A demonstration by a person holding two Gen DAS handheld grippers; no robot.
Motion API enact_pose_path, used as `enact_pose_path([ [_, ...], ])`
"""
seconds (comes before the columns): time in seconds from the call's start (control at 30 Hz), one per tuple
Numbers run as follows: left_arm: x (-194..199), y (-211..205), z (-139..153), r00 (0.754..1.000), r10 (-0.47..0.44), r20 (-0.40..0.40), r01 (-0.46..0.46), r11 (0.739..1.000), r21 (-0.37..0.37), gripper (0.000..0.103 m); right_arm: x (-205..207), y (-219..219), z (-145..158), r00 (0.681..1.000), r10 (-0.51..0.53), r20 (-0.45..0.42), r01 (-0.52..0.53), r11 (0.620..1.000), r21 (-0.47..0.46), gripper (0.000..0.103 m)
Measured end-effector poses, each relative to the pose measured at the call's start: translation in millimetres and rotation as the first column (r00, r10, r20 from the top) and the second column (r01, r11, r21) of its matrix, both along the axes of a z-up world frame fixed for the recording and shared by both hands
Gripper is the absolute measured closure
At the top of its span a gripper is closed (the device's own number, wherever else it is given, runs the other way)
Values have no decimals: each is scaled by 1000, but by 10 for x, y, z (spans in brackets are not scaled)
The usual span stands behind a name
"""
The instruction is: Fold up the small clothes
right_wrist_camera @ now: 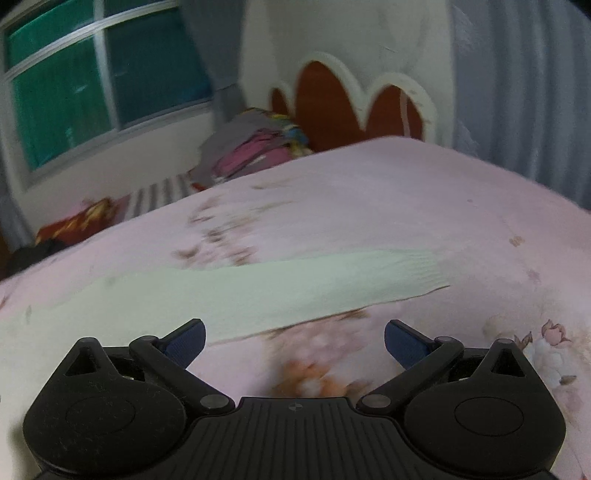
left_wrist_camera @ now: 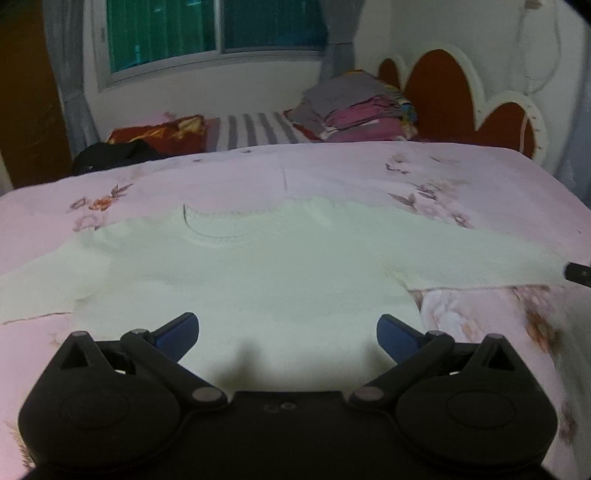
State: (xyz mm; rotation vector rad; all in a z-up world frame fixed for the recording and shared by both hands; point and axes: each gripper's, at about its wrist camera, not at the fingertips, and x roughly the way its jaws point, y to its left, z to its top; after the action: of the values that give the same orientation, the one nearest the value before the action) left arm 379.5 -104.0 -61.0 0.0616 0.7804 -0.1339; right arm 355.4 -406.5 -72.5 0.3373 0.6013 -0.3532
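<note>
1. Nearest in the left wrist view, the left tool (left_wrist_camera: 287,328) hangs with its blue fingers spread wide and nothing between them, just above the near hem of the pale green top (left_wrist_camera: 258,280). That placing looks meant for a pinch on the hem or body edge.
2. The right tool (right_wrist_camera: 294,341) is likewise spread wide and empty, over the bare pink floral bed cover (right_wrist_camera: 369,221) just near of the top's right sleeve (right_wrist_camera: 295,291), probably ready to take the sleeve inward.
3. The top lies flat and face up in the middle of the bed, neckline (left_wrist_camera: 221,229) on the far side and sleeves stretched out left and right. Spread so, it appears laid out for a first fold, none yet made.
4. Farther off, against the scalloped red headboard (left_wrist_camera: 436,96), sits a stack of folded clothes (left_wrist_camera: 354,110), kept clear of the working area, likely finished pieces.
5. Far left, a dark garment (left_wrist_camera: 114,155) lies at the bed's edge, below the window (left_wrist_camera: 214,29).
</note>
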Motion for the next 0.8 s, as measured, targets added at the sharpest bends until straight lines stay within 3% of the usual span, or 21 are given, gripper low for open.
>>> enact_pose_path([
  [0.07, 56, -48, -40, 1000, 29, -11, -29, 1000, -3, 1, 85, -286, -92, 999, -38, -9, 38, 999, 19, 2],
  [0.1, 83, -66, -63, 999, 39, -18, -39, 999, -5, 0, 117, -415, -131, 998, -54, -9, 55, 998, 28, 26],
  [0.13, 114, -87, -85, 999, 45, -25, -45, 999, -7, 0, 152, -547, -183, 997, -71, -21, 72, 996, 42, 39],
  [0.17, 142, -107, -101, 999, 48, -25, -48, 999, -8, 0, 182, -673, -234, 995, -92, -38, 94, 994, 62, 46],
  [0.33, 318, -204, -132, 998, 49, -27, -50, 999, -20, 0, 185, -1117, -413, 986, -159, -39, 163, 977, 141, 46],
  [0.4, 376, -225, -145, 997, 67, -41, -68, 998, -9, 1, 199, -1299, -513, 983, -178, -53, 185, 966, 179, 62],
  [0.53, 409, -229, -117, 994, 112, 16, -112, 994, -2, 1, 209, -1605, -656, 976, -210, -63, 219, 934, 281, 64],
  [0.67, 469, -173, -91, 992, 127, -14, -127, 992, -14, 1, 179, -1705, -662, 975, -215, -48, 220, 931, 290, 64],
  [0.8, 478, 0, -33, 991, 136, -22, -137, 989, -63, 1, 119, -1805, -687, 958, -281, -49, 279, 887, 368, 77],
])
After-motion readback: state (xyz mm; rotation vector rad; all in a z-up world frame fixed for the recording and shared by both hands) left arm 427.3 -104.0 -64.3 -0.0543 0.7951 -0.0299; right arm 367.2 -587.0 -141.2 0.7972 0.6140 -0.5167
